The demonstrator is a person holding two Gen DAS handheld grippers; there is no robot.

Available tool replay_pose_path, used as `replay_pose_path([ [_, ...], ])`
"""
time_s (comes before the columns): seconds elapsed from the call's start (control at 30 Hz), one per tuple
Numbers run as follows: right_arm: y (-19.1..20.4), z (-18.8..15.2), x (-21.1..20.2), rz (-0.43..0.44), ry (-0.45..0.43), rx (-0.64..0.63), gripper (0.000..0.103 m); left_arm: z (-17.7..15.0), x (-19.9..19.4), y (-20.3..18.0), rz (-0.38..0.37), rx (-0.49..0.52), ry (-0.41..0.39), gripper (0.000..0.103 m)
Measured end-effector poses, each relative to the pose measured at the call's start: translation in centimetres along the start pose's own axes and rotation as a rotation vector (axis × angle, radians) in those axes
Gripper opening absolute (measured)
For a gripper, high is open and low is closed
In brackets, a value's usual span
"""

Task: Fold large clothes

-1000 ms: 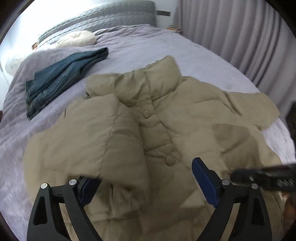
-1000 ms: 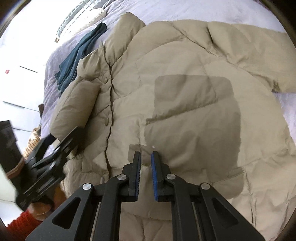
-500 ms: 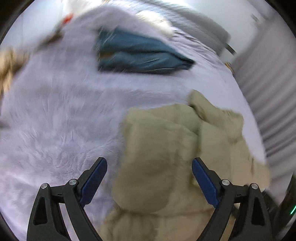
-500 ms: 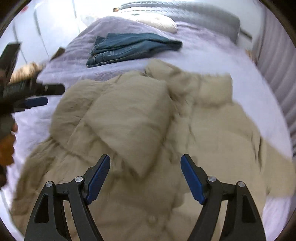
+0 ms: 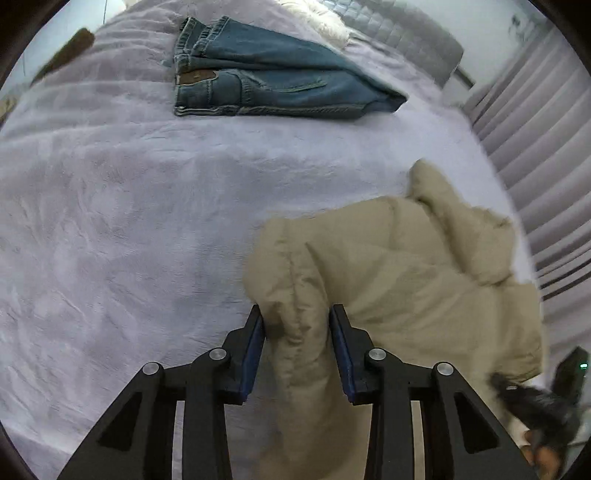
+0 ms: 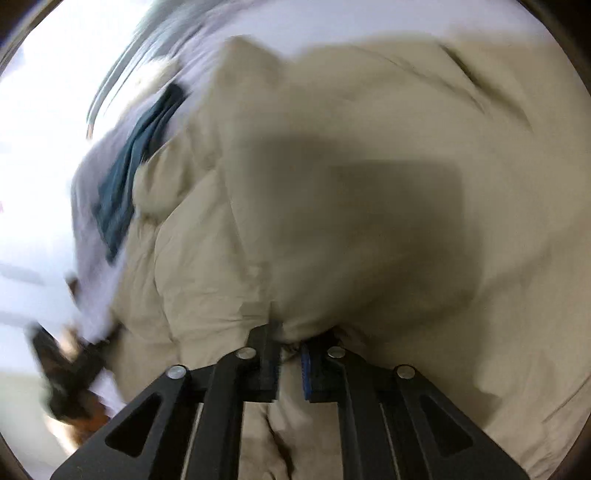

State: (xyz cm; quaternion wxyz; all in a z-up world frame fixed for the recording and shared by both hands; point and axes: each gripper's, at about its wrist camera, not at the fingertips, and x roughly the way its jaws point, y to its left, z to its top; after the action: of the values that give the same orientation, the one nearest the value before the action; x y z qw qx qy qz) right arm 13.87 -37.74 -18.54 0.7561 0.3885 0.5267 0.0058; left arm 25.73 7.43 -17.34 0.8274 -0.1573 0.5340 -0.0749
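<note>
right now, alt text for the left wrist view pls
The left gripper is closing on a bunched fold of a puffy beige quilted jacket lying on a lilac plush bedspread. Folded blue denim jeans lie farther up the bed.

1. The bed [image 5: 129,229] is covered by a pale lilac plush blanket, lightly creased.
2. Folded blue jeans [image 5: 273,86] lie flat near the head end, well apart from the jacket.
3. A beige padded jacket [image 5: 399,273] lies bunched on the blanket.
4. A white fluffy pillow [image 5: 317,18] sits by the grey quilted headboard [image 5: 399,33].
</note>
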Motion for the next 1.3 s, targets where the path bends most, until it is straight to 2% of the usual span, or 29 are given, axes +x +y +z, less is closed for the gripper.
replay_pose_path([
  [0.07,-0.8,-0.2,-1.1,0.015,-0.004,0.029,0.017,0.4,0.5,0.9,0.019,-0.032,0.018,0.048],
  [0.1,-0.7,-0.2,-1.7,-0.003,-0.012,0.018,0.019,0.9,0.6,1.2,0.039,-0.054,0.019,0.06],
  [0.13,-0.5,-0.3,-2.7,-0.045,-0.032,-0.006,0.019,0.9,0.0,1.8,0.055,-0.075,0.005,0.061],
  [0.23,-0.3,-0.4,-5.6,-0.144,-0.111,-0.052,0.019,0.8,-2.4,2.5,0.067,-0.089,-0.028,0.061],
  [0.37,0.8,0.7,-8.1,-0.162,-0.201,-0.157,0.019,0.5,-5.3,1.3,0.118,-0.004,-0.1,0.061],
  [0.5,2.6,2.6,-6.4,-0.166,-0.179,-0.27,0.019,-0.2,-4.8,-2.2,0.145,0.118,-0.09,0.061],
  [0.6,2.9,3.3,-4.3,-0.193,-0.134,-0.312,0.019,-1.0,-2.8,-3.9,0.161,0.153,-0.063,0.061],
  [0.7,1.2,3.0,-1.7,-0.216,-0.021,-0.27,0.015,-1.9,-0.3,-4.8,0.237,0.192,-0.032,0.061],
  [0.8,0.1,2.5,-2.4,-0.176,-0.012,-0.245,0.015,-2.3,0.3,-5.1,0.276,0.203,-0.018,0.061],
  [0.87,-0.3,2.4,-3.6,-0.141,-0.003,-0.235,0.019,-2.3,-0.4,-5.4,0.282,0.201,-0.014,0.061],
  [1.0,-2.1,2.3,-6.5,-0.08,0.013,-0.194,0.02,-2.6,-2.0,-7.6,0.301,0.236,-0.026,0.061],
  [1.07,-3.5,2.4,-8.3,-0.05,0.012,-0.151,0.029,-3.0,-2.7,-8.9,0.294,0.243,-0.03,0.061],
  [1.13,-5.0,2.2,-10.1,-0.032,0.001,-0.108,0.046,-3.6,-3.5,-10.4,0.281,0.241,-0.039,0.061],
  [1.17,-6.1,2.2,-11.3,-0.031,-0.009,-0.082,0.047,-3.9,-3.8,-11.1,0.277,0.241,-0.043,0.061],
  [1.23,-7.2,2.4,-12.4,-0.042,-0.023,-0.055,0.048,-4.5,-4.2,-13.1,0.223,0.24,-0.035,0.061],
  [1.3,-9.0,2.7,-13.9,-0.056,-0.042,-0.021,0.049,-5.3,-4.5,-15.2,0.213,0.27,-0.042,0.061],
])
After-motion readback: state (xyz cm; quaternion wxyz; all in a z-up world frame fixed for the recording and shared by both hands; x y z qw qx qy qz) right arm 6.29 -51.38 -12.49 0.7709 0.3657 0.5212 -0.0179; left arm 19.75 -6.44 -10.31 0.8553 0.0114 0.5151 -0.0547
